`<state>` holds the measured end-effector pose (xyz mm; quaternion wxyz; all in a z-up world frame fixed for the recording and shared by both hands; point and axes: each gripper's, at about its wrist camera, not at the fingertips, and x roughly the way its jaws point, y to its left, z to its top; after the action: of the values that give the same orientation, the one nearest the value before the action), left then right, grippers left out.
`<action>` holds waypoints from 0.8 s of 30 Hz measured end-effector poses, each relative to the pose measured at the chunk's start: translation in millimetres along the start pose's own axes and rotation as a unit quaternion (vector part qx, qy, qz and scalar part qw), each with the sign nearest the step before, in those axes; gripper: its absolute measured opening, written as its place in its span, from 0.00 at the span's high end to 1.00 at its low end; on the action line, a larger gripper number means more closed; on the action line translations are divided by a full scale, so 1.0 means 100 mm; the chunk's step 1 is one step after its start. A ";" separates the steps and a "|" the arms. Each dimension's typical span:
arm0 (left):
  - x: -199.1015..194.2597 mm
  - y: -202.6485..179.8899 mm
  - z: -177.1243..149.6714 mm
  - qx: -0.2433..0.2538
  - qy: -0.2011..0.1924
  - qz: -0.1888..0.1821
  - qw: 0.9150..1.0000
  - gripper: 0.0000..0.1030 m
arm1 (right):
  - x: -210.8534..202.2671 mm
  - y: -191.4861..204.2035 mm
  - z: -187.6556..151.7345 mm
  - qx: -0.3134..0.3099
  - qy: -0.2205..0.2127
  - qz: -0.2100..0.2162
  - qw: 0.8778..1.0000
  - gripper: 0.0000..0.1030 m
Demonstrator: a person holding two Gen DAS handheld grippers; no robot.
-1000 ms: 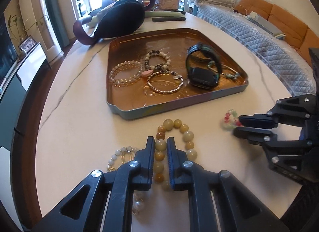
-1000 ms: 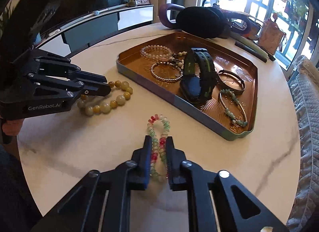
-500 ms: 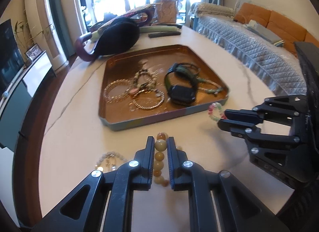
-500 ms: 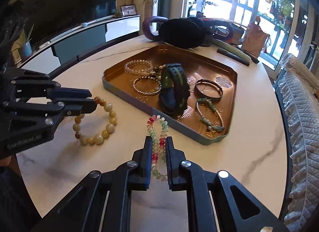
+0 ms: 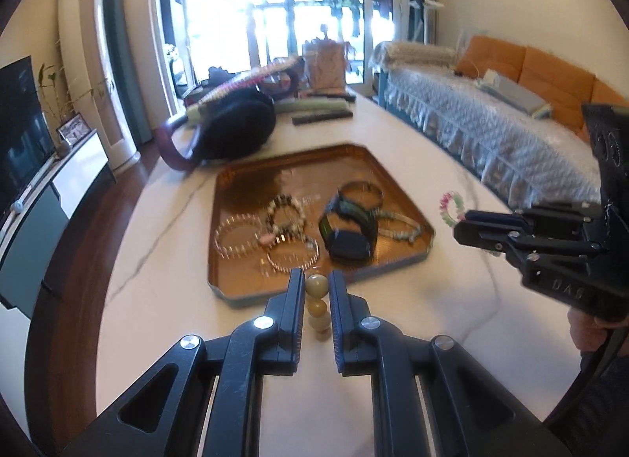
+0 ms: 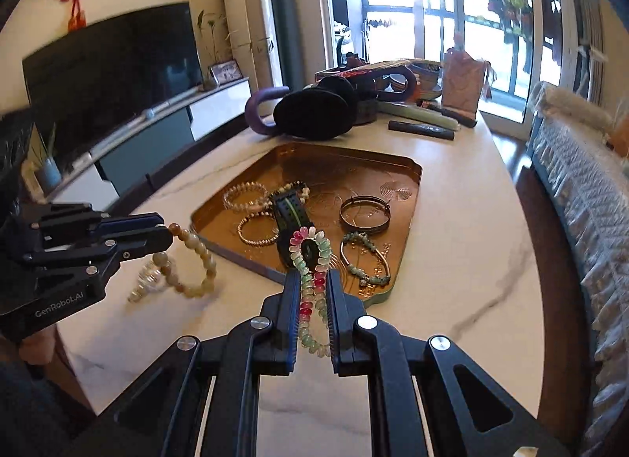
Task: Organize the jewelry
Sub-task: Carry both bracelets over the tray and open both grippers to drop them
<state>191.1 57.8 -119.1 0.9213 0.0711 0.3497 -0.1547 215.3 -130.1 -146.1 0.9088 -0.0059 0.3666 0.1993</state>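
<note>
Bead bracelet (image 6: 192, 260), left tool (image 6: 163, 234) marked "GenRobot.AI"

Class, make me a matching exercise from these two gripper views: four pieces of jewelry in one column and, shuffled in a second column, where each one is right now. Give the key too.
Things:
1. tan bead bracelet
2. pink-and-green bead bracelet
3. black watch
4. clear bead bracelet

Places:
A. lying in the copper tray
B. held by the right gripper
C. on the table, outside the tray
D. held by the left gripper

Pairs: 1-D, 2-B, 3-A, 4-C
</note>
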 end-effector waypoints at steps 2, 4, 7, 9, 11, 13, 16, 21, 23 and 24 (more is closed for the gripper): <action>-0.07 0.02 0.07 -0.005 -0.016 0.000 1.000 0.87 | -0.08 -0.12 0.05 0.031 -0.016 0.028 0.999 0.89; -0.14 0.02 0.13 -0.011 -0.028 -0.002 1.000 0.87 | -0.19 -0.27 0.11 0.071 -0.044 0.071 0.994 0.89; -0.21 0.04 0.25 -0.021 -0.049 -0.005 0.999 0.87 | -0.30 -0.34 0.19 0.090 -0.069 0.116 0.987 0.89; -0.23 0.06 0.36 -0.028 -0.061 -0.008 0.998 0.87 | -0.35 -0.34 0.26 0.089 -0.081 0.125 0.985 0.89; -0.23 0.11 0.47 -0.045 -0.066 -0.015 0.997 0.87 | -0.38 -0.31 0.35 0.080 -0.092 0.119 0.985 0.89; -0.25 0.16 0.60 -0.063 -0.078 -0.026 0.995 0.88 | -0.41 -0.27 0.47 0.067 -0.104 0.105 0.987 0.89; -0.21 0.27 0.82 -0.091 -0.097 -0.057 0.989 0.88 | -0.46 -0.24 0.65 0.048 -0.125 0.081 0.988 0.89; 0.14 0.50 1.03 -0.144 -0.091 -0.082 0.982 0.88 | -0.32 -0.24 0.86 0.031 -0.131 0.041 0.990 0.89; 0.31 0.60 1.09 -0.153 -0.087 -0.082 0.981 0.88 | -0.18 -0.25 0.92 0.027 -0.122 0.032 0.992 0.89; 0.37 0.64 1.10 -0.155 -0.087 -0.080 0.981 0.88 | -0.10 -0.27 0.94 0.024 -0.117 0.031 0.992 0.89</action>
<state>307.0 82.6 -60.7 0.9327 -0.1149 0.2923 -0.1771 281.0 -143.8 -74.2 0.9387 0.0509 0.2625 0.2177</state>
